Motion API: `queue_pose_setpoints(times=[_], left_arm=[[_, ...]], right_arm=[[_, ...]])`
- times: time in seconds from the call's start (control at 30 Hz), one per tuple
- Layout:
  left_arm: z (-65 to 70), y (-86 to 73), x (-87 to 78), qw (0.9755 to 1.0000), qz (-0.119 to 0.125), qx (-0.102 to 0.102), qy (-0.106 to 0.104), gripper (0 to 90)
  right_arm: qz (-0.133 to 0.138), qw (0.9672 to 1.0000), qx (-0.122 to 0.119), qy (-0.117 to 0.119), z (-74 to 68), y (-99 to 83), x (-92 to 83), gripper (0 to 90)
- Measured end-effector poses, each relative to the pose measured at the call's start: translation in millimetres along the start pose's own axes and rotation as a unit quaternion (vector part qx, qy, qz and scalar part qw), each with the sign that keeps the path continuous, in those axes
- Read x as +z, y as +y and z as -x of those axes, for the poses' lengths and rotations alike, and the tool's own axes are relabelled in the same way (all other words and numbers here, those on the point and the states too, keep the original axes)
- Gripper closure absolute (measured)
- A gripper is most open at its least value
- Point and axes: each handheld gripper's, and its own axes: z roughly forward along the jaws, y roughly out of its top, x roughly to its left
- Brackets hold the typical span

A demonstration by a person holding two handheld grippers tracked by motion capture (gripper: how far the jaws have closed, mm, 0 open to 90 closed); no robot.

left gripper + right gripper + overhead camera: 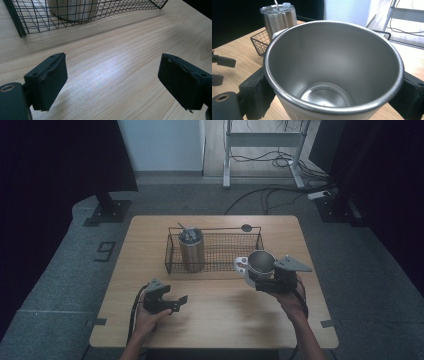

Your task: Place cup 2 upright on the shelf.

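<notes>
My right gripper [261, 281] is shut on an open steel tumbler [261, 262], held upright just above the table in front of the wire basket's [220, 228] right end. In the right gripper view the jaws press both sides of the tumbler [332, 62], which is empty. A second steel tumbler [192, 249] with a lid and straw stands inside the basket at its left end. My left gripper [179, 304] rests low at the table's front left, open with nothing between its fingers; in its own view the left gripper [112, 72] faces the basket [37, 17].
A small white object [241, 265] lies beside the held tumbler, partly hidden by it. A dark round disc [246, 227] sits behind the basket. Bare wood [225, 320] spreads between the two grippers. Cables and a stand's legs lie on the floor beyond the table.
</notes>
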Motion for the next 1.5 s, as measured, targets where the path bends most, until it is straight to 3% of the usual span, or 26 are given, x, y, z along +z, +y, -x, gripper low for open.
queue_pose_setpoints(times=[1.5], left_arm=[[-0.7,-0.7,0.7,1.0000,-0.002,-0.002,-0.001,9.2]], right_arm=[[0.001,1.0000,-0.008,-0.006,12.2,40.3,17.6,7.5]])
